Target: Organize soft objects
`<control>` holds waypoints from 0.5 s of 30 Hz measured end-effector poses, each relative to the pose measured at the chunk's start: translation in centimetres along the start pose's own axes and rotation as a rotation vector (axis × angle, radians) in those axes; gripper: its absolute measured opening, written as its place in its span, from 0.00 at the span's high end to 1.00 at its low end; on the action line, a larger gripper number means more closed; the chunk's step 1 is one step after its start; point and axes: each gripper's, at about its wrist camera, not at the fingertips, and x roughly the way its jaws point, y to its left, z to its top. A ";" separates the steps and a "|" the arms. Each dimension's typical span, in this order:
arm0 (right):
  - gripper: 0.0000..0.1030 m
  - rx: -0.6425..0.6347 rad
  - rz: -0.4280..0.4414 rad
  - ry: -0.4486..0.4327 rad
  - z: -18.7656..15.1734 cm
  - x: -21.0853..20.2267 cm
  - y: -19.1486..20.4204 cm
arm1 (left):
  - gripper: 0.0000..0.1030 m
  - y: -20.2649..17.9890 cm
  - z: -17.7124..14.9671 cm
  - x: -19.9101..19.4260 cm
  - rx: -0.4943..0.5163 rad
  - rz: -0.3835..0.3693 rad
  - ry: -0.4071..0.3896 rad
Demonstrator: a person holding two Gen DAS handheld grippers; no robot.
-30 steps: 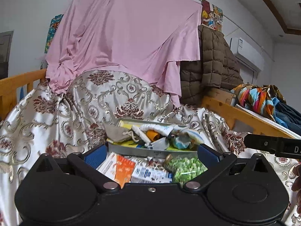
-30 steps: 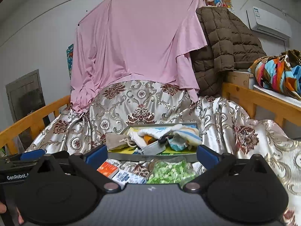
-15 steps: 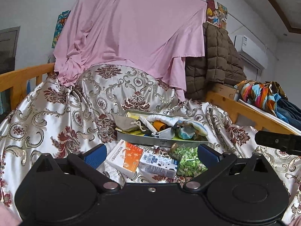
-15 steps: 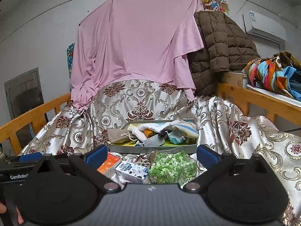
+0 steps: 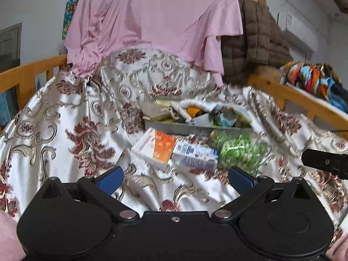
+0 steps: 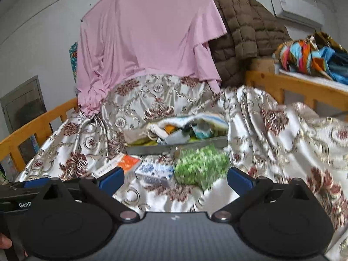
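Both views motion-blurred; carton print unreadable.

Tray (image 5: 195,128): grey, shallow, on patterned bedspread (image 5: 65,117); far rim hidden under contents.

Soft items (image 5: 202,111): heap of small cloth pieces inside tray — beige pouch, white towelling, orange and teal scraps; individual pieces hard to separate.

Green bag (image 6: 201,166): clear, lumpy, just before tray, beside blue-white carton (image 6: 155,170) and orange-white box (image 5: 155,146).

Left gripper (image 5: 175,179): open, empty, short of boxes.

Right gripper (image 6: 175,179): open, empty; green bag between finger tips in view.
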 end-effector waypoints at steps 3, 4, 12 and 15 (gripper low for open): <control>0.00 0.017 -0.015 0.023 -0.8 0.7 -0.5 | 0.01 0.3 -0.1 0.3 -0.014 0.022 0.009; 0.00 0.022 -0.016 0.033 -1.0 1.0 -0.6 | 0.01 0.3 -0.1 0.4 -0.019 0.027 0.014; 0.00 0.007 -0.019 0.102 -2.5 3.5 -0.7 | 0.01 0.1 -0.6 1.9 -0.006 0.061 0.078; 0.00 -0.002 -0.025 0.118 -2.9 4.1 -0.7 | 0.01 0.1 -0.8 2.3 0.001 0.065 0.095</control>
